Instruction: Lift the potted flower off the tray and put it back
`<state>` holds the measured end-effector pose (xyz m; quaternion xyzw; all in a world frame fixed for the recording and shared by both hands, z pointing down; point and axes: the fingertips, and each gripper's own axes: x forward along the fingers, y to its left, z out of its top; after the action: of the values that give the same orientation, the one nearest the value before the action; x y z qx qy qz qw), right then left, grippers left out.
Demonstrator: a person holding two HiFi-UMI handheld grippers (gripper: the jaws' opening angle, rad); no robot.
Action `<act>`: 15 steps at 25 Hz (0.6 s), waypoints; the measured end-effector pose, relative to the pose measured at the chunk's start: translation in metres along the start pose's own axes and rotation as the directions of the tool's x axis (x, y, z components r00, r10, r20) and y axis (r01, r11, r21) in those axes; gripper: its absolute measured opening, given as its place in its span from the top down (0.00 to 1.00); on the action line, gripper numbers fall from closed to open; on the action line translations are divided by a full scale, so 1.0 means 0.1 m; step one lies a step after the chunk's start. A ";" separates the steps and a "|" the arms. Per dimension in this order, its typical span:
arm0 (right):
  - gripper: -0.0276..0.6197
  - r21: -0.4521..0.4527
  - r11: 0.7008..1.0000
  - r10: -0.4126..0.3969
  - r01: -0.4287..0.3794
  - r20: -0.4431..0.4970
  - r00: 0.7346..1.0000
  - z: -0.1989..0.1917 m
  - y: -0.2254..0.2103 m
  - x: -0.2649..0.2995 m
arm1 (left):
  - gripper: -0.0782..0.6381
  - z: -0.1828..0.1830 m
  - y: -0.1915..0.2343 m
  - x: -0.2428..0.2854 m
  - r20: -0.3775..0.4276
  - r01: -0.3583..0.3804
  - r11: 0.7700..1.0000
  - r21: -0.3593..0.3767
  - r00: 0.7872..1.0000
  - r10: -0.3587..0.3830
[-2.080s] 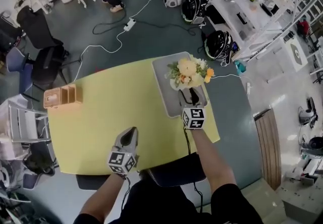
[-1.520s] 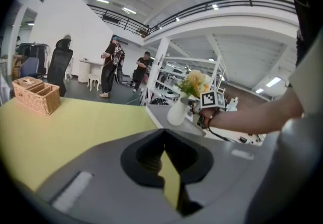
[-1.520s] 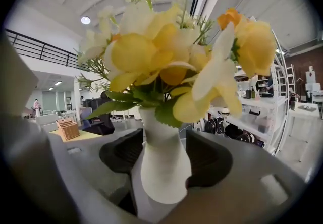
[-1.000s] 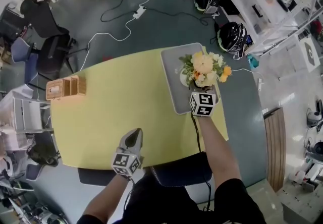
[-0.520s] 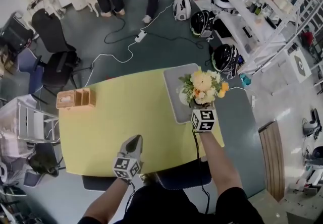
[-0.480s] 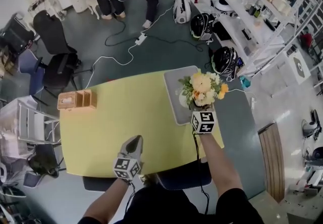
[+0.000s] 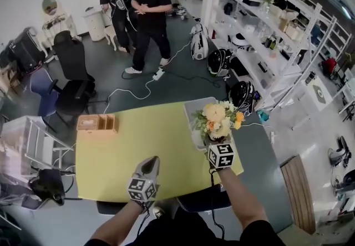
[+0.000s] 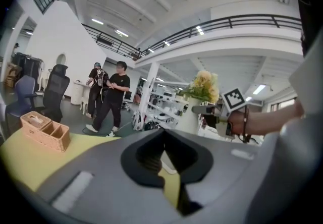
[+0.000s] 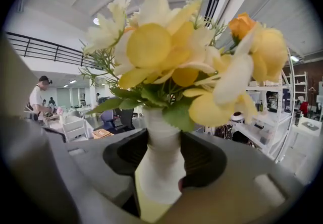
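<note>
Jaws of right gripper (image 9: 159, 180) clamped on the white pot (image 9: 157, 160) of the flower (image 9: 166, 61), one jaw each side of the pot's lower body. Pot upright, yellow and cream blooms fill the upper half of the right gripper view. Pot base hangs clear, yellow tabletop (image 7: 138, 139) visible under it.

Left gripper (image 8: 162, 141): jaws together, nothing between them. It's held above the near tabletop edge, well apart from the flower, pointing roughly level across the tabletop.

Head view: flower sits right off the tip of the right gripper and overlaps the near part of the grey tray (image 7: 192, 111). Tray lies at the tabletop's right end, long side running away from the person.

Basket (image 7: 97, 123) with compartments at the far left corner of the tabletop, well apart from the tray.

Beyond the tabletop: two people (image 7: 147, 12) standing on the floor, black chair (image 7: 72, 73) to the left, white shelves (image 7: 266, 29) along the right.
</note>
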<state>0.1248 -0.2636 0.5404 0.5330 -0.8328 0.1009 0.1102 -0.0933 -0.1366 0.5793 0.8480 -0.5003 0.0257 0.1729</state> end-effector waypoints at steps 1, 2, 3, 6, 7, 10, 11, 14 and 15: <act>0.64 -0.002 1.000 0.010 -0.010 0.005 1.000 0.06 0.11 -0.10 | 0.88 0.04 -0.01 -0.09 0.005 0.003 1.000 0.002 1.000 -0.003; 0.64 -0.004 1.000 0.020 -0.020 0.008 1.000 0.12 0.23 -0.20 | 0.88 0.07 -0.01 -0.19 0.008 0.006 1.000 0.002 1.000 -0.006; 0.64 -0.006 1.000 0.030 -0.030 0.008 1.000 0.16 0.35 -0.30 | 0.88 0.09 -0.02 -0.30 0.011 0.008 1.000 0.002 1.000 -0.008; 0.64 0.006 0.998 0.059 -0.059 -0.012 0.998 0.22 0.69 -0.56 | 0.88 0.15 -0.02 -0.62 0.022 0.005 1.000 0.001 1.000 -0.005; 0.64 0.011 0.998 0.070 -0.069 -0.021 0.997 0.23 0.80 -0.64 | 0.88 0.18 -0.02 -0.72 0.027 0.001 1.000 0.002 1.000 -0.002; 0.64 0.013 0.995 0.097 -0.097 -0.034 0.995 0.26 1.09 -0.86 | 0.88 0.25 -0.01 -0.95 0.044 -0.001 1.000 0.003 0.999 0.000; 0.64 0.011 0.994 0.106 -0.106 -0.034 0.994 0.26 1.19 -0.94 | 0.88 0.27 -0.02 -1.03 0.050 0.003 1.000 0.005 0.999 -0.003; 0.64 0.011 0.991 0.132 -0.131 -0.030 0.991 0.24 1.49 -1.14 | 0.88 0.31 -0.03 -1.23 0.062 0.014 1.000 0.013 0.998 -0.015; 0.64 0.013 0.990 0.138 -0.138 -0.031 0.990 0.22 1.59 -1.19 | 0.88 0.32 -0.02 -1.30 0.065 0.016 1.000 0.017 0.998 -0.017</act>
<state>0.0273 -0.1013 0.4767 0.4731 -0.8653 0.1212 0.1132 -0.1601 -0.0370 0.5208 0.8538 -0.4986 0.0006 0.1498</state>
